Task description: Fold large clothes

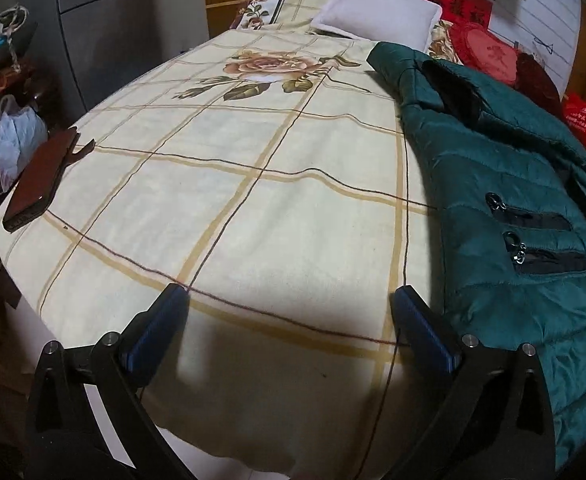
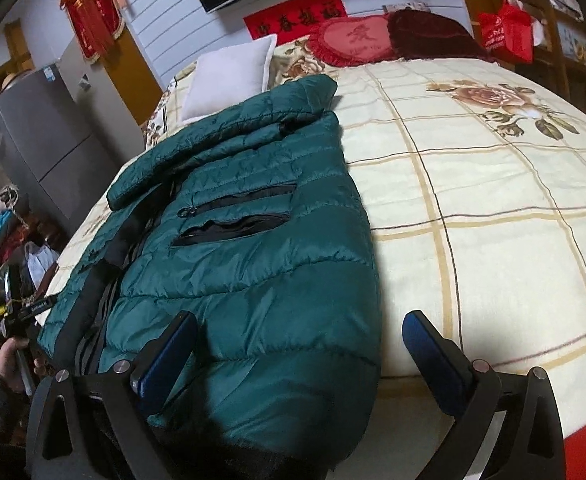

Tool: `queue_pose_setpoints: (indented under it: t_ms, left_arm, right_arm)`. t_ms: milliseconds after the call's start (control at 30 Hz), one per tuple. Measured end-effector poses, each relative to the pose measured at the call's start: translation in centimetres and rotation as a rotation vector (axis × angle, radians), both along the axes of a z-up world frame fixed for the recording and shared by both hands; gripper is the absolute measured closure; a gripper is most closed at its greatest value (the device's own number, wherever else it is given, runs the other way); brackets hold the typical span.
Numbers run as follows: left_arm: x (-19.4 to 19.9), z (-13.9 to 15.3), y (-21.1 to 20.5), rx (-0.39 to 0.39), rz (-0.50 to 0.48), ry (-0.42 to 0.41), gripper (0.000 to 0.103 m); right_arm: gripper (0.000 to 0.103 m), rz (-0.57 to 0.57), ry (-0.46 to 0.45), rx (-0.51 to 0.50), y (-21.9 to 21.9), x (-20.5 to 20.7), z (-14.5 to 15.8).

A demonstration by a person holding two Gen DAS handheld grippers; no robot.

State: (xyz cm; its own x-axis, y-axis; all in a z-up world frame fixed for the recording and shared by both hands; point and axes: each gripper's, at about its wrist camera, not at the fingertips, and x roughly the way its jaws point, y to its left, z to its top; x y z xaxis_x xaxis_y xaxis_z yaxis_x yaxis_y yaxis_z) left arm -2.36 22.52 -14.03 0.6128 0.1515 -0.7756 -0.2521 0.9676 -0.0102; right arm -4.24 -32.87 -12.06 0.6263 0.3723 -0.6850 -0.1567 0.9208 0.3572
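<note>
A dark green puffer jacket (image 1: 505, 184) lies on the bed, lengthways, with its collar toward the pillows and two black zip pockets on top. It also shows in the right wrist view (image 2: 253, 248), its hem hanging over the near edge. My left gripper (image 1: 291, 300) is open and empty above the bare bedsheet, left of the jacket. My right gripper (image 2: 301, 324) is open and empty over the jacket's hem, its left finger above the fabric and its right finger above the sheet.
The bed has a cream checked sheet (image 1: 253, 208) with a rose print. A white pillow (image 1: 377, 8) and red cushions (image 2: 353, 40) lie at the head. A brown wallet-like case (image 1: 41, 176) sits at the bed's left edge. Bags and clutter (image 1: 9, 136) stand left.
</note>
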Motion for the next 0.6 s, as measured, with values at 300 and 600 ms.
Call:
queue_pose_setpoints:
  t_ms: [300, 600]
  left_arm:
    - [0.1, 0.1, 0.1, -0.004, -0.009, 0.017, 0.0]
    - [0.0, 0.1, -0.1, -0.012, -0.042, 0.048, 0.0]
  right_arm:
    - [0.001, 0.078, 0.081, 0.049, 0.2, 0.8, 0.3]
    - [0.005, 0.16, 0.084, 0.188, 0.2, 0.1, -0.2]
